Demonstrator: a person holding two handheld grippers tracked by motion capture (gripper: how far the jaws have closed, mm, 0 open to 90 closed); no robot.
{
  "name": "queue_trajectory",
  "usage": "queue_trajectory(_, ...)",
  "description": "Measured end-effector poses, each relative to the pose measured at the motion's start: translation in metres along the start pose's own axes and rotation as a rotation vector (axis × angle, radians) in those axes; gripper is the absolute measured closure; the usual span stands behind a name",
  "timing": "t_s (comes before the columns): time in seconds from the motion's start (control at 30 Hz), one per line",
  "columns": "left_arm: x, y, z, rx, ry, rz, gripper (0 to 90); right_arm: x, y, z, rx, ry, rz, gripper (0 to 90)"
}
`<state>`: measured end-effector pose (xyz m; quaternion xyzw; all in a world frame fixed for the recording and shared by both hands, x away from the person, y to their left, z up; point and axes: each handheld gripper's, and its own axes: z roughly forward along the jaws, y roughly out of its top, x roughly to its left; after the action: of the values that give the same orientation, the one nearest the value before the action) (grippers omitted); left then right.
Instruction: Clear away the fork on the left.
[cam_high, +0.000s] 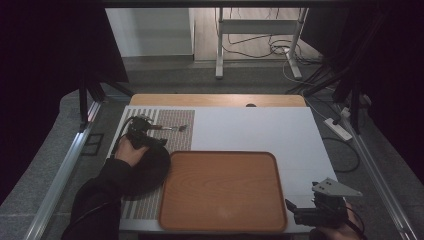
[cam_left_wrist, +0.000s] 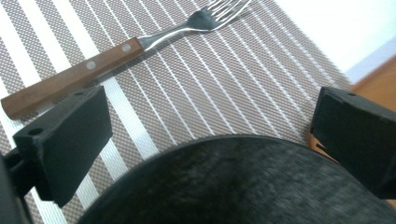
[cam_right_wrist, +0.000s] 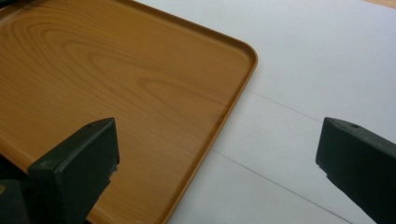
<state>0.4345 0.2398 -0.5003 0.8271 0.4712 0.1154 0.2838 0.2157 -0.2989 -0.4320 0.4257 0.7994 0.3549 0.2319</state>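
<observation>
Two sets of tongs are under my control, and both stand wide with nothing between the pads. My left tongs (cam_high: 145, 136) hover at the far left of the worktop (cam_high: 260, 127), over the striped placemat (cam_high: 175, 125), and in the left gripper view their jaws straddle the rim of a black round plate (cam_left_wrist: 243, 182) without gripping it; I cannot tell whether either pad brushes it. Just beyond those jaws lies the fork (cam_left_wrist: 121, 51), flat on the placemat. Its long axis runs across the mat from the wooden handle (cam_left_wrist: 70, 77) nearest my left jaw to the metal tines (cam_left_wrist: 229, 9), which point away toward the white surface; in the high view that reads as handle at the left tongs and tines toward the right. The handle's end sits just beside the left jaw's pad, but contact is not clear to me. The black plate lies on the placemat close to me, its right edge just beside the wooden tray (cam_high: 222, 190), which takes up the middle of the worktop near its front edge and is bare. My right tongs (cam_high: 300, 212) hang at the front right, off the tray's near right corner, jaws spread above the tray rim and the white worktop, well apart from the fork.
</observation>
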Motion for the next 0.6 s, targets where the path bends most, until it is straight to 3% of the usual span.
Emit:
queue_trajectory(0.17, 0.006, 0.006, 0.009, 0.015, -0.028, -0.013, 0.0, 0.000, 0.000, 0.000, 0.000, 0.000, -0.001, 0.0)
queue_trajectory(0.3, 0.012, 0.011, 0.012, 0.025, -0.010, -0.009, 6.9, 0.000, 0.000, 0.000, 0.000, 0.000, 0.000, 0.0)
queue_trajectory(0.4, 0.019, 0.015, 0.012, 0.031, -0.015, -0.013, 21.2, 0.000, 0.000, 0.000, 0.000, 0.000, 0.001, 0.0)
queue_trajectory(0.6, 0.033, 0.020, 0.014, 0.039, -0.058, -0.001, 68.2, 0.000, 0.000, 0.000, -0.003, 0.001, 0.002, 0.0)
